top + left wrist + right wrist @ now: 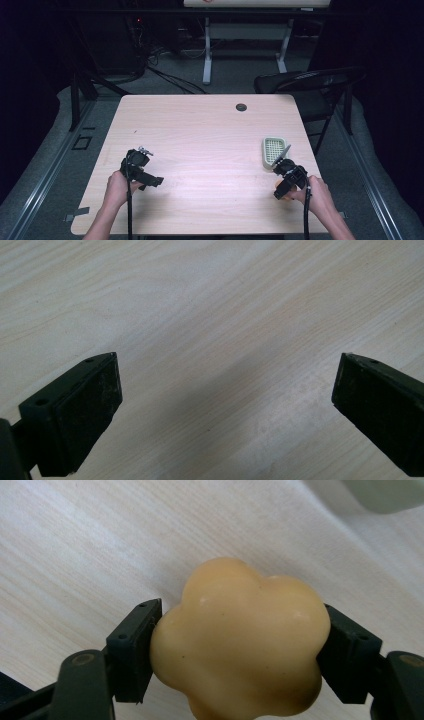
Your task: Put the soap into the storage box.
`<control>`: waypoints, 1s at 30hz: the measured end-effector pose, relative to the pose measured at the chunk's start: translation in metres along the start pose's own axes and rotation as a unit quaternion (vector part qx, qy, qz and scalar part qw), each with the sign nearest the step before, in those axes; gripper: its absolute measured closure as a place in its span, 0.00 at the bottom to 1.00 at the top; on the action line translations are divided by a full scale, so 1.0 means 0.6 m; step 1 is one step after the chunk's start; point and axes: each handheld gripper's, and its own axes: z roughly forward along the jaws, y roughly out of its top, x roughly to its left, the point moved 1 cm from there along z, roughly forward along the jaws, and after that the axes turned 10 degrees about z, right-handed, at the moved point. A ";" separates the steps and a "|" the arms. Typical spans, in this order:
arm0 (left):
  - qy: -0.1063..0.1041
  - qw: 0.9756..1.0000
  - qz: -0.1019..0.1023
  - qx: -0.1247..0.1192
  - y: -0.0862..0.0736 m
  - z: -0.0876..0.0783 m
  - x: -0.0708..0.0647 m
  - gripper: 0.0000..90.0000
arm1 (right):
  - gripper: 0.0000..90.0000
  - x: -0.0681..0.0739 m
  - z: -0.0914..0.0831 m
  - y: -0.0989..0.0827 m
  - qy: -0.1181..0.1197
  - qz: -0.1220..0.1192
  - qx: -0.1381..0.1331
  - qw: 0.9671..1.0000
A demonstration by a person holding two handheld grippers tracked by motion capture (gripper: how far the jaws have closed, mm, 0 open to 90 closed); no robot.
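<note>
High view: a light wood table [200, 130] is seen with a person's hands coming in from the bottom edge. The left gripper [141, 167] is held by the left hand [118, 189] over the table's left-front area; in the left gripper view its jaws are spread wide apart over bare wood, nothing between them. The right gripper [286, 177] is held by the right hand [320, 194] near the table's right-front edge. In the right gripper view its jaws are clamped on a yellow lobed object [240, 640], pressed from both sides above the wood. A pale green perforated tray [274, 151] is seen just beside the right gripper, on the far side. A dark chair [310, 87] stands beyond the table's right corner.
</note>
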 end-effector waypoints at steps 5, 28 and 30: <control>-0.002 1.000 0.000 0.001 0.000 0.000 0.001 0.00 | 0.30 -0.011 -0.015 0.013 -0.002 0.001 0.003 1.000; -0.003 1.000 -0.001 0.001 -0.001 0.001 0.002 0.00 | 0.30 -0.030 -0.046 0.042 0.000 0.019 -0.014 1.000; -0.003 1.000 0.000 0.001 0.000 0.001 0.001 0.00 | 0.30 -0.034 -0.055 0.048 -0.014 -0.005 0.019 1.000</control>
